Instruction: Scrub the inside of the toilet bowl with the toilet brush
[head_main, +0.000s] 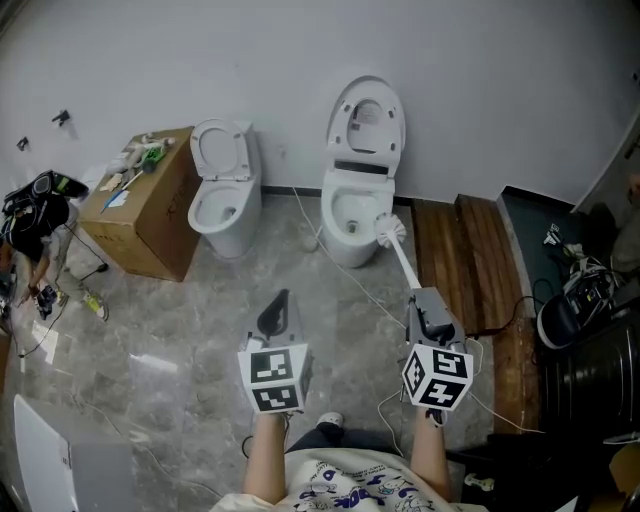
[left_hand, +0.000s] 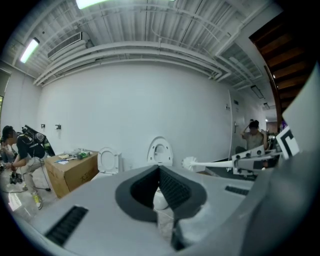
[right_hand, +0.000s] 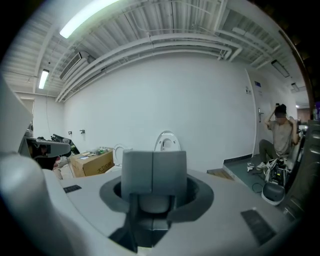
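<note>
So the person is standing back from the toilet bowl (head_main: 335, 207) and reaching in with the toilet brush (head_main: 402, 258) at full stretch, presumably to stay clear of any splashing. The right gripper (head_main: 418, 298) has its jaws clamped on the far end of the handle. In the right gripper view (right_hand: 152, 170) they read as 1 closed grey block with just a seam down the middle. Holding it that far back gives reach, but probably a wobbly tip.

The bristle head (head_main: 390, 228) sits right at the near-right edge of the rim. It looks like it's over the lip rather than down in the bowl, though it's hard to say if it's touching. The lid (head_main: 366, 115) is flipped up against the wall, so the way in is open. Scrubbing looks about to start, not underway.

The left gripper (head_main: 281, 303) is doing nothing, just parked out front over the floor (head_main: 180, 330). Its jaws are pressed together at the tips with nothing in them, which its own view (left_hand: 160, 172) shows too. That keeps it out of the brush's way.

There's also a 2nd toilet (head_main: 225, 200) to the left and a cardboard box (head_main: 150, 215) beside that, neither involved
</note>
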